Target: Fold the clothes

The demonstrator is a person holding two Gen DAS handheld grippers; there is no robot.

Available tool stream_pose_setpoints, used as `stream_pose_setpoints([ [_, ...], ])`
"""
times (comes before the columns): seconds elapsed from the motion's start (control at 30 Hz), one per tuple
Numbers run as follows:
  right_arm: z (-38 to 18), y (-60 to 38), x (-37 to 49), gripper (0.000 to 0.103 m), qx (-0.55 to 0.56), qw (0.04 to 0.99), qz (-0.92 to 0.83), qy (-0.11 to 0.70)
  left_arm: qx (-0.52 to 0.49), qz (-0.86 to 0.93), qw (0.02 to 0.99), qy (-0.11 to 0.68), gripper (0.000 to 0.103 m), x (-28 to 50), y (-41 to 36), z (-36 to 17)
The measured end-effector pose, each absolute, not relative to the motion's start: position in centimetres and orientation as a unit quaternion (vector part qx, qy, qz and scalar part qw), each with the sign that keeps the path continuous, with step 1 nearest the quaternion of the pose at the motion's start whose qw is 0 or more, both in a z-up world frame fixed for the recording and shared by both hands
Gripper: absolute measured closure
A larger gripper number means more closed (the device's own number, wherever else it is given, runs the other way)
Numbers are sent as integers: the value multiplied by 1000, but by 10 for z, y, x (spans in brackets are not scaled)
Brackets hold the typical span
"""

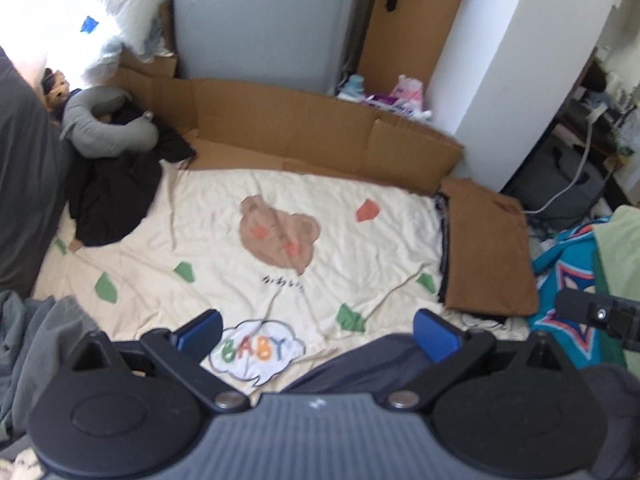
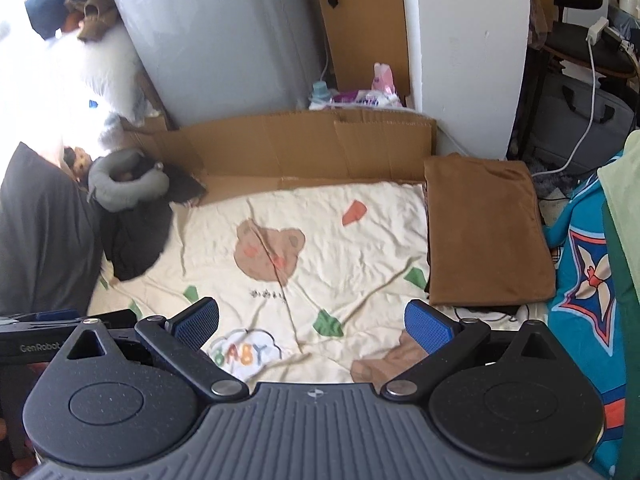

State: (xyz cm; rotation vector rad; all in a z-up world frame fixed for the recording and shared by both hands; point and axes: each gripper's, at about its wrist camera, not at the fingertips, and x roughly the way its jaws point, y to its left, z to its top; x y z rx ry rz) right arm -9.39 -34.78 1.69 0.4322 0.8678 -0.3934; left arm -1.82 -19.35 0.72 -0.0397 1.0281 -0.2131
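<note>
A folded brown garment (image 1: 488, 248) (image 2: 484, 232) lies on top of a darker folded stack at the right edge of the cream bear-print blanket (image 1: 224, 264) (image 2: 360, 240). A crumpled black garment (image 1: 112, 204) (image 2: 136, 236) sits at the blanket's far left. My left gripper (image 1: 318, 332) hovers open above the blanket's near edge, nothing between its blue pads, with dark cloth (image 1: 360, 364) just below it. My right gripper (image 2: 312, 320) is also open and empty over the "BABY" print (image 2: 244, 354); a tan cloth patch (image 2: 388, 364) lies by its right finger.
Flattened cardboard (image 1: 320, 128) (image 2: 304, 140) lines the far side, before a grey panel (image 1: 260, 16) and white wall. A grey neck pillow (image 1: 104, 120) (image 2: 124, 184) rests far left. A teal star-print cloth (image 1: 568, 280) (image 2: 588, 272) lies right. The other gripper's tip (image 1: 600, 316) (image 2: 60, 320) shows at each view's edge.
</note>
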Motion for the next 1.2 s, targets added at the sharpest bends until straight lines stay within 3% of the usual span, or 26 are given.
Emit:
stream_pose_setpoints([
  [1.2, -21, -356, -82, 1, 187, 856, -124, 466, -38, -7, 850, 526, 0, -42, -192, -28],
])
